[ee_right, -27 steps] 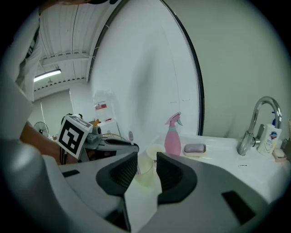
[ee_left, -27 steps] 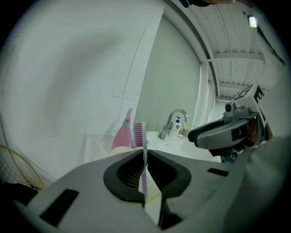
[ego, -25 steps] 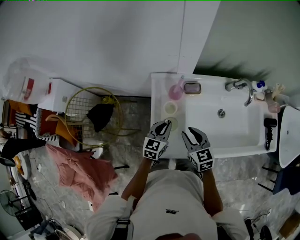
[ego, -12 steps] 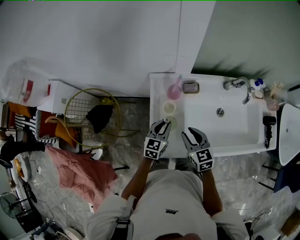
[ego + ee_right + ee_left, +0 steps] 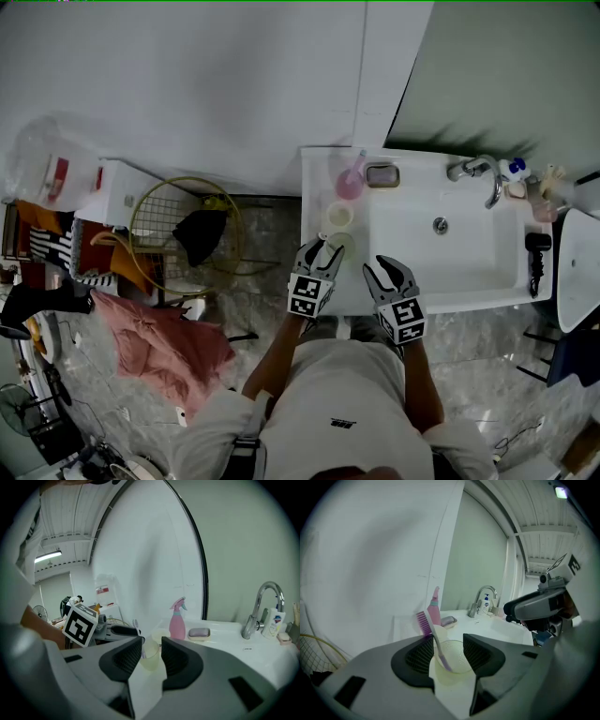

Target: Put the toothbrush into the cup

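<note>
A pink-bristled toothbrush [image 5: 433, 630] stands in a clear, yellowish cup [image 5: 452, 660] on the basin's left ledge and leans to the left. My left gripper [image 5: 446, 653] is right at the cup. Its jaws have just been opening and now stand apart, with the brush handle beside the left pad [image 5: 419, 656] and no squeeze on it. In the head view the left gripper [image 5: 319, 251] is over the cup [image 5: 343, 246]. My right gripper [image 5: 386, 270] hovers open beside it with nothing between its jaws, and from there the cup [image 5: 149, 656] sits just beyond the jaws.
On the ledge behind the cup stand a second pale cup [image 5: 339, 216], a pink spray bottle [image 5: 351, 180] and a soap dish [image 5: 383, 174]. The white sink [image 5: 469, 281] with its faucet [image 5: 483, 173] lies to the right. A wire basket [image 5: 183, 230] and pink cloth [image 5: 159, 333] lie on the floor at left.
The left gripper's jaws were shut and now stand apart. The toothbrush rests in the cup on its own. The right gripper has not moved.
</note>
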A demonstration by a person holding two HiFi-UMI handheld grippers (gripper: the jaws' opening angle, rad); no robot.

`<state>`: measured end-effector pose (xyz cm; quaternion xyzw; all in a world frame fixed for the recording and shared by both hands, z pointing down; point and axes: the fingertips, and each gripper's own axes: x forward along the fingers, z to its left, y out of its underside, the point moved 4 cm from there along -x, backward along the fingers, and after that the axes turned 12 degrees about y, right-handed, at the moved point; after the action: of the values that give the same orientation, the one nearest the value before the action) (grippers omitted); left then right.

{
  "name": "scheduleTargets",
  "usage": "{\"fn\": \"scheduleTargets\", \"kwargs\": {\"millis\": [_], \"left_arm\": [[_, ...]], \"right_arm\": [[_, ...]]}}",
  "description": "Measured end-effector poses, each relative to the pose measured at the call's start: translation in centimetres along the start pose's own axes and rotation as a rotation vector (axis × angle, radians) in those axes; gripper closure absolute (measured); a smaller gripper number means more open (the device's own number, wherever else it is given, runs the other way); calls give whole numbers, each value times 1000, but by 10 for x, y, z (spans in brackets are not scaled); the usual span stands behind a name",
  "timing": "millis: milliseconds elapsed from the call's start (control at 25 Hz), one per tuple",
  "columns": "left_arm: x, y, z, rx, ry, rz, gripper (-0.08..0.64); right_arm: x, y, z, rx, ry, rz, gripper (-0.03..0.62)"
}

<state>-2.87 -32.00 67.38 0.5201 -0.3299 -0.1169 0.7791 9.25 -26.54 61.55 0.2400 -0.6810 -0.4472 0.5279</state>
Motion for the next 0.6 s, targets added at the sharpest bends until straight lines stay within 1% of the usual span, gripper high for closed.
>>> {"fn": "scheduleTargets", "kwargs": {"millis": [160,360,600], "left_arm": [[-2,6,1,-15,6,17,359],[-7,16,0,-29,13,35,348],[-25,15,-4,-12,-5,7,348]], "right_arm": [[-1,0,4,-4,-2,-2,448],[-3,0,10,-12,-2,-1,448],[-8,0,20,-15,-2,-8,448]]}}
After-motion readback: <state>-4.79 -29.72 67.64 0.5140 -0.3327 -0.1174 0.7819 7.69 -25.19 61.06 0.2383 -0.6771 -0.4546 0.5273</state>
